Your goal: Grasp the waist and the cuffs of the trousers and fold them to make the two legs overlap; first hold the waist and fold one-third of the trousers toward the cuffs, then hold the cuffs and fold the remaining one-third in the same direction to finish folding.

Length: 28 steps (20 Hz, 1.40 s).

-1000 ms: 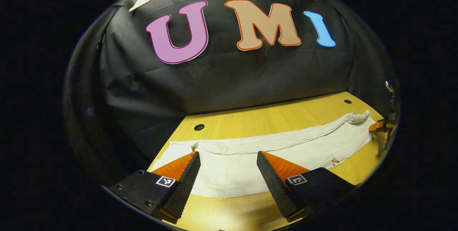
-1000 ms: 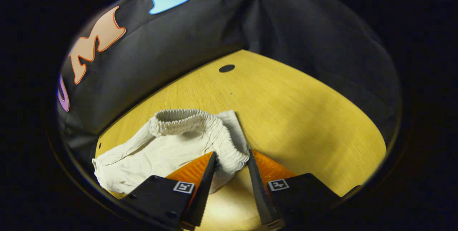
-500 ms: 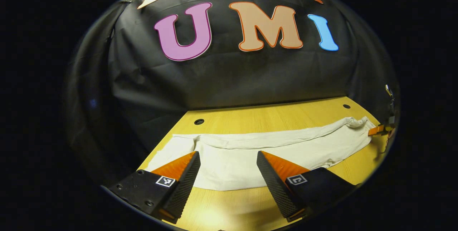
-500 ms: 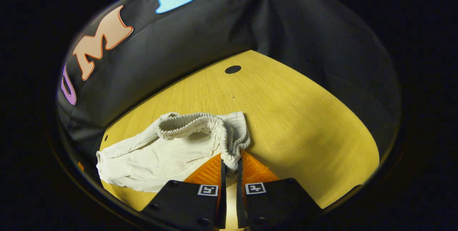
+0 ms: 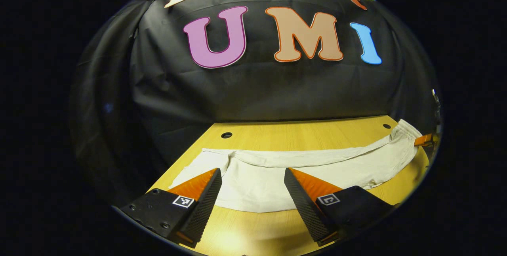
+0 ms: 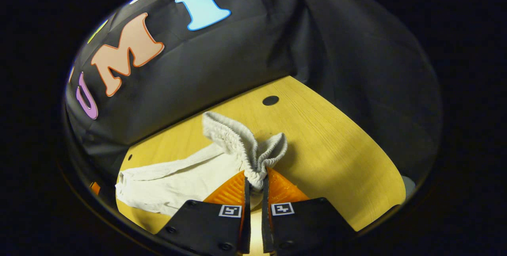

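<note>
table [image 5: 301,131]: wooden, pale yellow; round holes near the far edge; booth wall behind
trousers [image 5: 277,172]: white; lying on the table, stretched lengthwise across the left gripper view; long axis runs side to side there, cuffs end at that view's left, waist end at its far right; legs look laid one along the other, cannot tell how well they overlap
waist [image 6: 245,149]: elastic, gathered; bunched and lifted off the table in the right gripper view, band standing up above the fingers; rest of the cloth trails away to that view's left, flat on the table
right gripper [image 6: 253,182]: fingers pressed nearly together, pinching the waist band from both sides; seen small at the far right rim of the left gripper view, at the waist end
left gripper [image 5: 251,178]: fingers spread wide; over the cuffs end, near edge of the cloth between them; nothing gripped; cannot tell whether tips touch cloth
</note>
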Each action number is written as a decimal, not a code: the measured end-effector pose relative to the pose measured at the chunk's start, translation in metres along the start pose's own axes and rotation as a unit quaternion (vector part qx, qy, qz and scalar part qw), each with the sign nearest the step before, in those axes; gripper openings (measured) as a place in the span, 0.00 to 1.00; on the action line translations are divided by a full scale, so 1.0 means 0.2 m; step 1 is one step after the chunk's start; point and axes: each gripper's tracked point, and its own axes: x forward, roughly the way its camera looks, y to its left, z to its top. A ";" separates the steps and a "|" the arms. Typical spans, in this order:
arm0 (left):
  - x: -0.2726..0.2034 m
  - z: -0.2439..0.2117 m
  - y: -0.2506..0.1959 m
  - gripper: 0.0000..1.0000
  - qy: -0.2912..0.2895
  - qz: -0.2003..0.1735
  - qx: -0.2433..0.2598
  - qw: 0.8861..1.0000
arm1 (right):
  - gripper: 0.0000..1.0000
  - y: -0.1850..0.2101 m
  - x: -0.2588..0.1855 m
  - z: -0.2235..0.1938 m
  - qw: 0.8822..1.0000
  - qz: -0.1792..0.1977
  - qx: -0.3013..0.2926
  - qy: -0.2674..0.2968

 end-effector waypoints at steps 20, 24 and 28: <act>0.15 -0.09 0.59 0.97 0.015 -0.022 -0.030 0.999 | 0.13 1.26 -0.16 0.03 0.993 0.102 -0.057 -0.029; 0.17 -0.11 0.69 0.97 0.017 -0.025 -0.023 0.999 | 0.13 1.48 -0.15 -0.12 0.990 0.120 -0.077 -0.017; 0.19 -0.13 0.79 0.97 0.019 -0.029 -0.011 0.999 | 0.13 1.67 -0.12 -0.30 0.987 0.132 -0.091 0.004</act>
